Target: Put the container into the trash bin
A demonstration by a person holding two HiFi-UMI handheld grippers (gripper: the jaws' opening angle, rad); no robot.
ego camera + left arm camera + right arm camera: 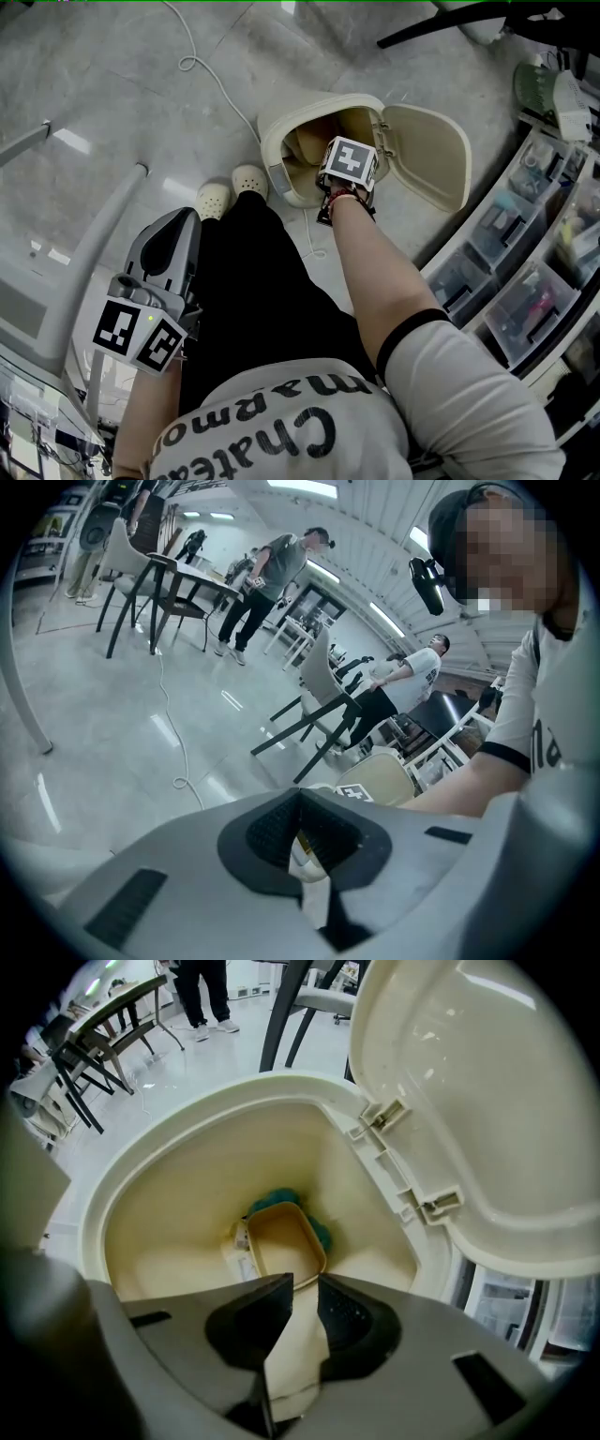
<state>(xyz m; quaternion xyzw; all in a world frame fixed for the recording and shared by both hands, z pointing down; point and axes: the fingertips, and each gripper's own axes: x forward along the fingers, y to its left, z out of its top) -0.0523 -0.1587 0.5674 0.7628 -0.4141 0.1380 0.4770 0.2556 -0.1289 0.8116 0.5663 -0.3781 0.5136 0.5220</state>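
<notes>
The right arm stretches forward and down. The right gripper pinches the container wall between barely parted jaws. The left gripper hangs low at the side, jaws together, empty.

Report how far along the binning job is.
Done: the trash bin has its lid swung open, and the right gripper is over its mouth. In hand: the container hangs inside the bin, its wall clamped between the jaws. Left: letting go so it drops in. The left gripper is shut, empty and off to the side.
</notes>
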